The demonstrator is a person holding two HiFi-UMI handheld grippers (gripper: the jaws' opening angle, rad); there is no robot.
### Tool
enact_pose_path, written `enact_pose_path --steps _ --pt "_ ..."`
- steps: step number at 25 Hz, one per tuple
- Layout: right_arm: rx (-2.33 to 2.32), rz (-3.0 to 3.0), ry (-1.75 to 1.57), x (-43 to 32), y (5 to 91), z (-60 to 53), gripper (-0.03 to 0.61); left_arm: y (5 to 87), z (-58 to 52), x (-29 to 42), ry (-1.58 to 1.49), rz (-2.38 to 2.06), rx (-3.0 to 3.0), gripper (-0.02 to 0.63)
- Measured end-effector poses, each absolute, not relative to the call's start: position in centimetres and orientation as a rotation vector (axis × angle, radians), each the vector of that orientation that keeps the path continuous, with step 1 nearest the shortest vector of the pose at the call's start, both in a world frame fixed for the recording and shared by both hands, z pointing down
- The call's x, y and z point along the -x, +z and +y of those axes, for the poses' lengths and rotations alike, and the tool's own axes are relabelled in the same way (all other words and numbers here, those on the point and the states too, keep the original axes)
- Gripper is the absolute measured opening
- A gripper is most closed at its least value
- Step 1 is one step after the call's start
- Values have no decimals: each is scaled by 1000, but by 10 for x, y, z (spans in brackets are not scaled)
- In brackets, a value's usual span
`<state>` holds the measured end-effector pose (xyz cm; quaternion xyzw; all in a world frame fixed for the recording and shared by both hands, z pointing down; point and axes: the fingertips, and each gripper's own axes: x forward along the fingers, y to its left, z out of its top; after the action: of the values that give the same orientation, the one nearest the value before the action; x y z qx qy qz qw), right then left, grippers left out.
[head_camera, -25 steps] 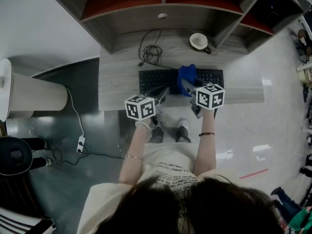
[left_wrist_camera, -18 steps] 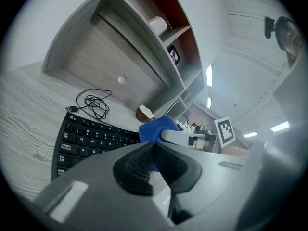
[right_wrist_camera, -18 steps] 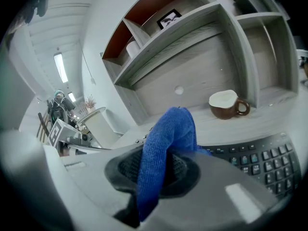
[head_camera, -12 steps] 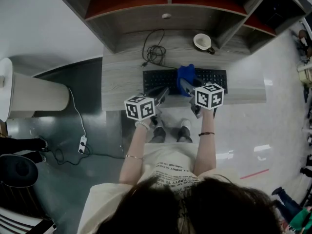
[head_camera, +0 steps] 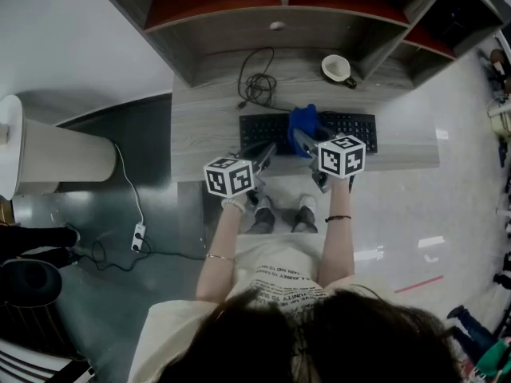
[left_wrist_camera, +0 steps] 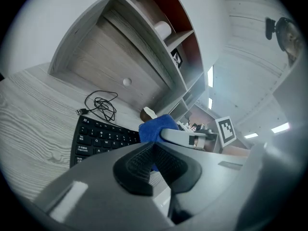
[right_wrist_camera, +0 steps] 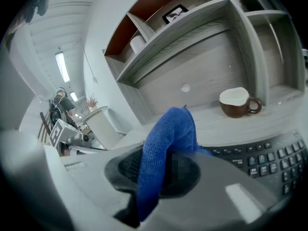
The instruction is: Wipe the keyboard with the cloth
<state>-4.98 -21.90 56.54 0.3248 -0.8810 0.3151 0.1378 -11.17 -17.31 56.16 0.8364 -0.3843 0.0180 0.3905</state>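
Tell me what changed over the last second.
The right gripper, shut on the cloth, dragged it slightly left along the keyboard. Nothing was taken or released. The left gripper stays shut and empty near the keyboard's front edge; mug and cable have not moved.

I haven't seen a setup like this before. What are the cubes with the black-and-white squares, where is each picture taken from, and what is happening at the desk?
There is no robot here. A person holds a pair of hand-held tongs in each hand, and the marker cubes are part of those tools. The head view comes from a camera on the person's head, looking steeply down. The two gripper views come from cameras riding on each tool, looking along its tongs. On the grey desk are a black keyboard, a coiled cable and a brown mug. The right tongs are shut on a blue cloth over the middle of the keyboard. The left tongs are shut and empty, near the keyboard's front edge.
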Motion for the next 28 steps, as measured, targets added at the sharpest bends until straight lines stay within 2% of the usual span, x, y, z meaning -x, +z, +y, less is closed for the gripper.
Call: enact_pose_path --steps 28 --pt "-863 -2574 911 98 566 -213 60 565 -165 155 36 -1036 -2094 2"
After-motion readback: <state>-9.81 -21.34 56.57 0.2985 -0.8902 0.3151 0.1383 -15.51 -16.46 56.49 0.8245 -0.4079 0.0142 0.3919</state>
